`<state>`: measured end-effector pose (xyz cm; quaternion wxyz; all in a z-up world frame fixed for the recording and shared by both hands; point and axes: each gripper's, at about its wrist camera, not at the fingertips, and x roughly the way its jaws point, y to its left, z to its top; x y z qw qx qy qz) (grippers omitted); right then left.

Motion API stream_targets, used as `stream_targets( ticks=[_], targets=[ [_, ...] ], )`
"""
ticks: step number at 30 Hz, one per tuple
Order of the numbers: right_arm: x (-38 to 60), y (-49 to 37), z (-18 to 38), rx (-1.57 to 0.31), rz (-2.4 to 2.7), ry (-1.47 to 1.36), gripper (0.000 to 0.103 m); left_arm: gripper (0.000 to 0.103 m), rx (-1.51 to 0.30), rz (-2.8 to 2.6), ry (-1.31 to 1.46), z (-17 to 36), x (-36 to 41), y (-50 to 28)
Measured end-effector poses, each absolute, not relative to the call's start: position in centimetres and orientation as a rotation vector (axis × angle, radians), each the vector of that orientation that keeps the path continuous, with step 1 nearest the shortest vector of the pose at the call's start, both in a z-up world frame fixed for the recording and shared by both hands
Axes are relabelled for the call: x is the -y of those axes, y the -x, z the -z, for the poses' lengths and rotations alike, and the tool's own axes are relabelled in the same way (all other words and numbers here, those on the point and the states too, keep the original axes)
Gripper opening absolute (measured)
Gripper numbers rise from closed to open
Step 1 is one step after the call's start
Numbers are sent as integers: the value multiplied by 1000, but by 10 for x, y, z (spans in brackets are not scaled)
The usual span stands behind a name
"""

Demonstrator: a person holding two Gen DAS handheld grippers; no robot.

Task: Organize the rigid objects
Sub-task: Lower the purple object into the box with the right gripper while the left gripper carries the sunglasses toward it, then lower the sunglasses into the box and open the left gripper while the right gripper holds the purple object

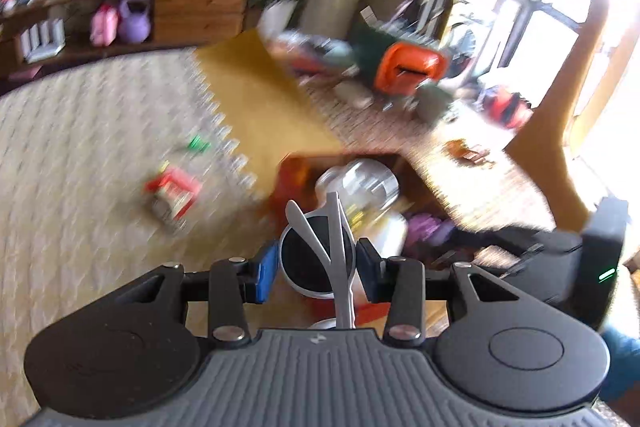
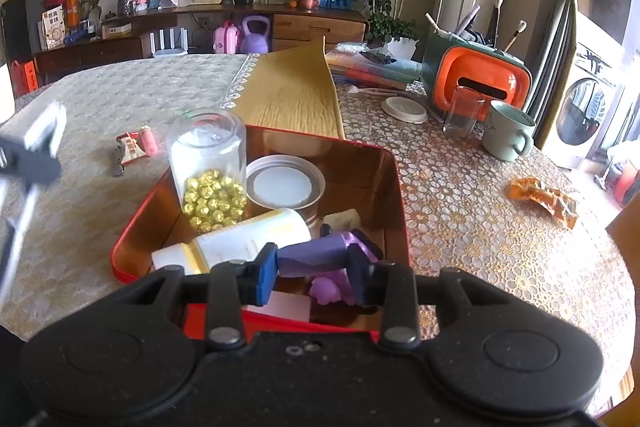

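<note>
Left gripper (image 1: pixel 316 269): clamped on sunglasses (image 1: pixel 318 259), pads on either side of 1 dark lens, grey arms folded and sticking up; held high over the box, probably so the pair can be lowered in without knocking what is already there.
Right gripper (image 2: pixel 314 277): low at the near edge of the box, fingers either side of a purple toy (image 2: pixel 320 255); pads look close to it, but cannot tell whether clamped or merely around it.
Box (image 2: pixel 396 187): red tin tray with a shiny gold inside, on the lace tablecloth (image 2: pixel 472 211); serves as the collecting place.
Inside the box: jar (image 2: pixel 208 167) upside down with gold sweets, a round lid (image 2: pixel 284 185) beside it, a white bottle (image 2: pixel 240 243) lying on its side, the purple toy at the near right corner.
Left outside: small red packet (image 2: pixel 134 145) on the cloth to the left, mug (image 2: pixel 506 131) and glass (image 2: pixel 464 111) well apart at the back right.
Blur: left view smeared, small details unreadable.
Free room: back right of the box looks the likeliest spot for the sunglasses.
</note>
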<state>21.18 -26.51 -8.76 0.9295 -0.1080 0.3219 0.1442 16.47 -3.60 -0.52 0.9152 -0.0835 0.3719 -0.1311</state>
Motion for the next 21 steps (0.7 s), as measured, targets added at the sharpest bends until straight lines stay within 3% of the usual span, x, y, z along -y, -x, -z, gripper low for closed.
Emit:
stream_targets(
  ticks=[9, 21],
  targets=[
    [268, -211, 89, -658, -304, 219, 36, 41, -678, 404, 82, -48, 95, -216],
    [269, -216, 89, -667, -330, 196, 36, 41, -784, 412, -153, -5, 177, -304]
  ],
)
